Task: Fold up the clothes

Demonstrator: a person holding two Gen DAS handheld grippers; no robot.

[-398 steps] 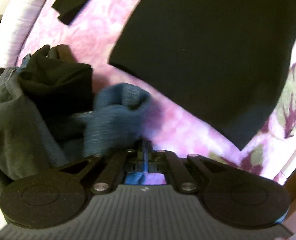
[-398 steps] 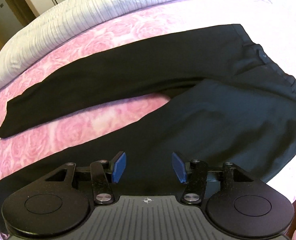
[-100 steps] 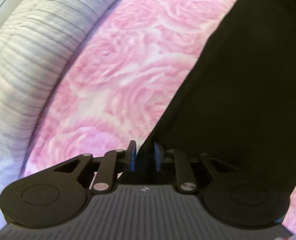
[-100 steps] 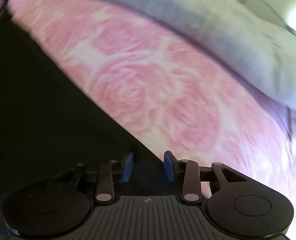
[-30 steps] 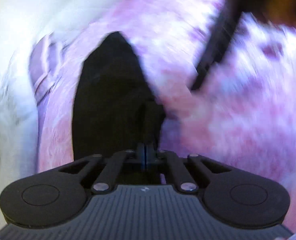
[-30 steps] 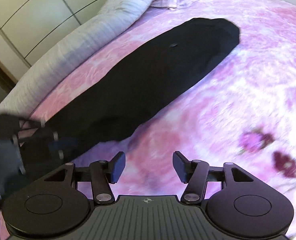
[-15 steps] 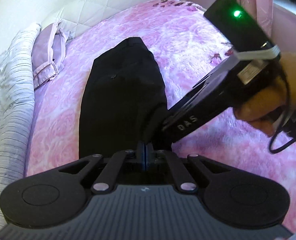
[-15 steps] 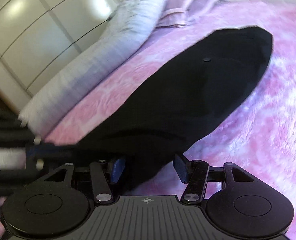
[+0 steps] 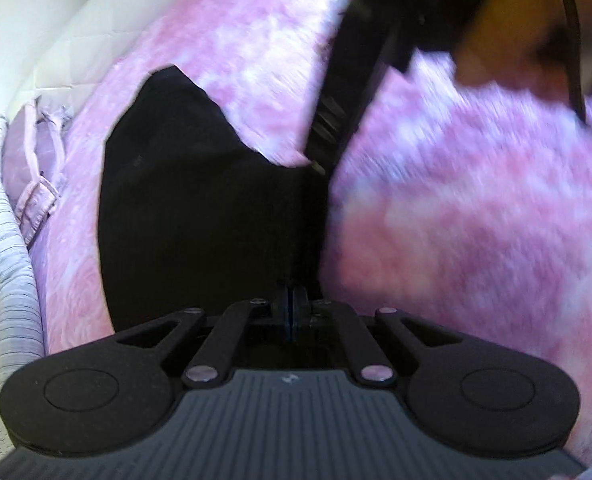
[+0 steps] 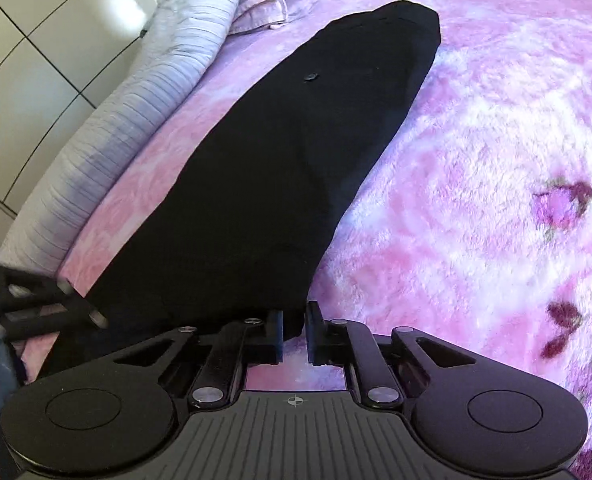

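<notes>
You are holding the black trousers (image 10: 280, 168) at their near end, both legs lying one over the other in a long strip across the pink rose blanket (image 10: 475, 168), the waistband end far off near the lilac pillow (image 10: 268, 4) and the striped grey duvet (image 10: 136, 112). Your left gripper (image 9: 292, 312) is pinching dark cloth, fingers pressed together, as it was a second ago. Your right gripper (image 10: 294, 334) is the change: a second ago its fingers were standing wide over bare blanket beside the trousers; now they are narrowing on the near corner of the hem, cloth between them with a small gap left, so the grip looks about made rather than firm. From the left camera your right gripper is showing as a blurred dark bar crossing the trousers' edge, so it is moving fast. This means the lengthwise fold looks finished, and you are likely setting up to carry the hem end toward the waistband. Watch that both layers are caught before lifting, or the lower leg may be dragging behind.
</notes>
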